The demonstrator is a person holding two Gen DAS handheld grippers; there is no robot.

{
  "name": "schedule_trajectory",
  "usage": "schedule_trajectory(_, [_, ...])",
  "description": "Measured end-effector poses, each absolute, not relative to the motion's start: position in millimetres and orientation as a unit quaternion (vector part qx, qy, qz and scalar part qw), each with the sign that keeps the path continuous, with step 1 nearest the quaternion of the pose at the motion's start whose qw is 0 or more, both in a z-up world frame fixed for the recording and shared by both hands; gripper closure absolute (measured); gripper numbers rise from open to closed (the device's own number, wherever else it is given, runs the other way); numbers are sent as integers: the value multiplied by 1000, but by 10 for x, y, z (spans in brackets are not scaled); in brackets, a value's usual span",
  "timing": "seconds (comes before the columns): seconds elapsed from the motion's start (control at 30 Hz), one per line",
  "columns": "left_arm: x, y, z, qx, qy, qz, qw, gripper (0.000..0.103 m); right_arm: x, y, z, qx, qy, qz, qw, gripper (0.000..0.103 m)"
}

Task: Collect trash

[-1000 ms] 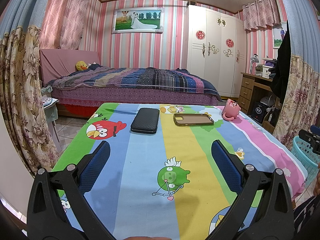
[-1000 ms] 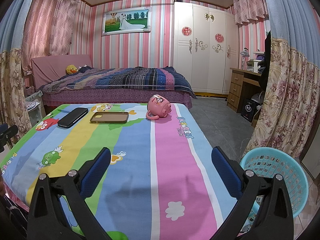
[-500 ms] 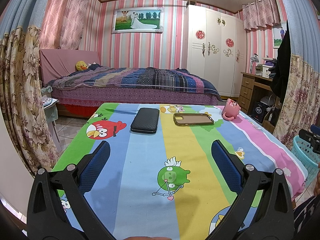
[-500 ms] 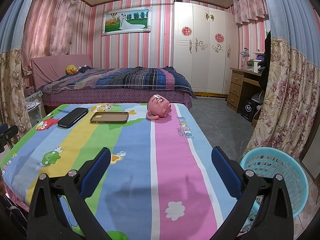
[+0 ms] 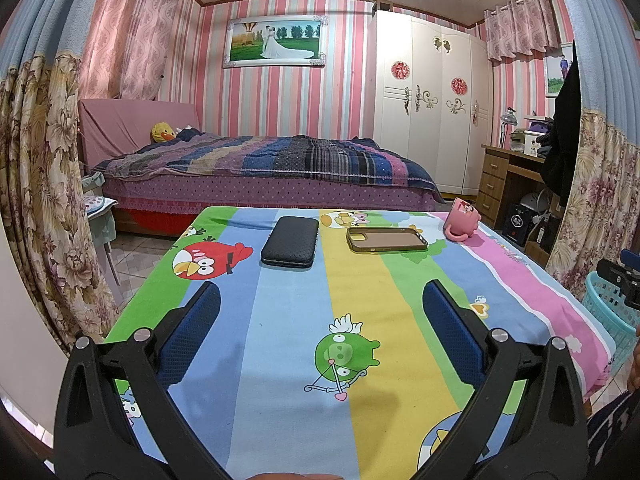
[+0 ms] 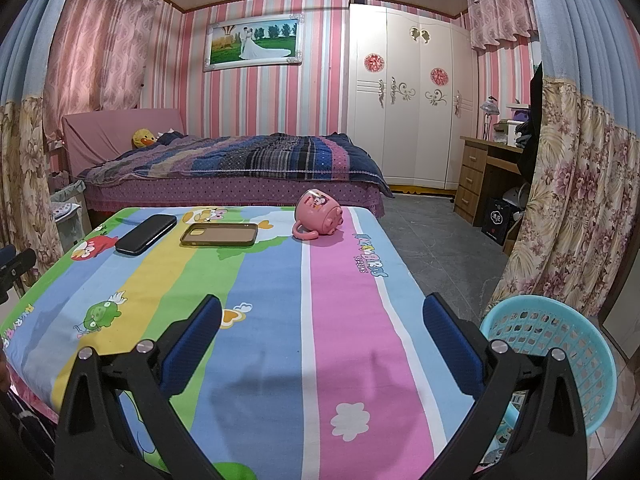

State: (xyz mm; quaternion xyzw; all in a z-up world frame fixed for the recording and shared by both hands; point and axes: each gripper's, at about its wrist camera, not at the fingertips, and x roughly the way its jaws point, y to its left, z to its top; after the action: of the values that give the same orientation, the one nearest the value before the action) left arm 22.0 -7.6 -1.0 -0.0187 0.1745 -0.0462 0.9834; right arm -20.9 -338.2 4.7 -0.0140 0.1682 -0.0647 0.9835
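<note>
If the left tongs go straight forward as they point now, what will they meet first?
Probably nothing soon: the left tongs point between the black case and the phone case, so the cloth ahead looks free. Depth is unclear.

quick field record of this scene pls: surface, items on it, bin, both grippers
surface: table under a striped cartoon cloth
items: black case, olive phone case, pink mug on its side, all along the far edge
bin: turquoise basket on the floor right of the table
left gripper: open, empty, over the near edge
right gripper: open, empty
</note>
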Motion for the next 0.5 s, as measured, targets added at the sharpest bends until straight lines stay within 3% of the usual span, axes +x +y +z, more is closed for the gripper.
schedule_trajectory(0.5, [218, -73, -8, -22, 174, -49, 983, 5, -214, -3398, 41, -15, 168, -64, 984, 5])
